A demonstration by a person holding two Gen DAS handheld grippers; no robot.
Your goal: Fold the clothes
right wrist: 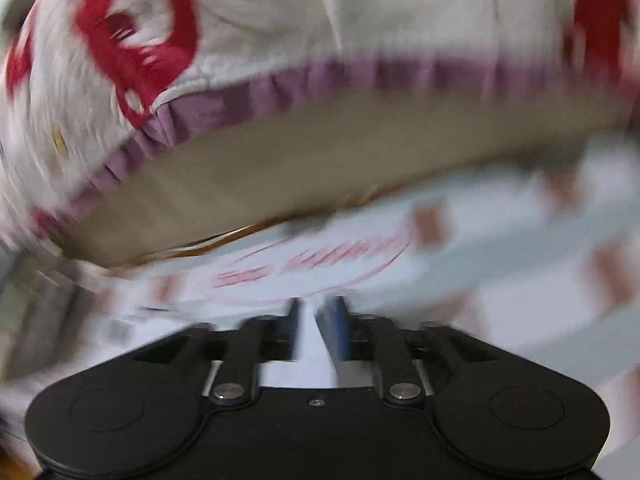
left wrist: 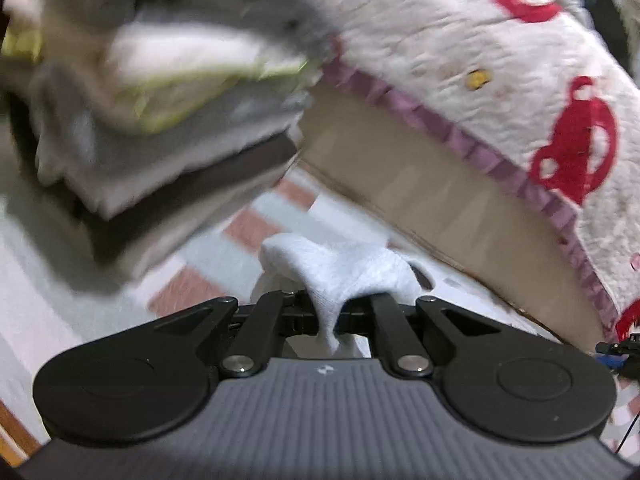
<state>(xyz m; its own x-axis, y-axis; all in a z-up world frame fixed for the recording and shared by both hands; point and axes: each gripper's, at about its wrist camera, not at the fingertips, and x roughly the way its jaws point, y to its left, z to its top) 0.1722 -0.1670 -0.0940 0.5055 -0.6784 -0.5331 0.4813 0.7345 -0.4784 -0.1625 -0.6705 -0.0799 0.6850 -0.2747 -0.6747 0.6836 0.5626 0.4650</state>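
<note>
A small white knitted cloth (left wrist: 340, 268) bunches up between the fingers of my left gripper (left wrist: 332, 300), which is shut on it; a tail of the cloth hangs down behind the jaws. To the upper left lies a stack of folded clothes (left wrist: 160, 100) in grey, white and yellow-green, blurred. My right gripper (right wrist: 316, 320) hovers over the patterned surface (right wrist: 500, 240) with a gap between its fingers and nothing in it. The right view is smeared by motion.
A white quilt with red prints and a purple frill (left wrist: 500, 80) covers a tan box-like block (left wrist: 420, 200) just ahead; the quilt (right wrist: 280, 20) also fills the top of the right view. The surface below has white and reddish-brown squares (left wrist: 248, 224).
</note>
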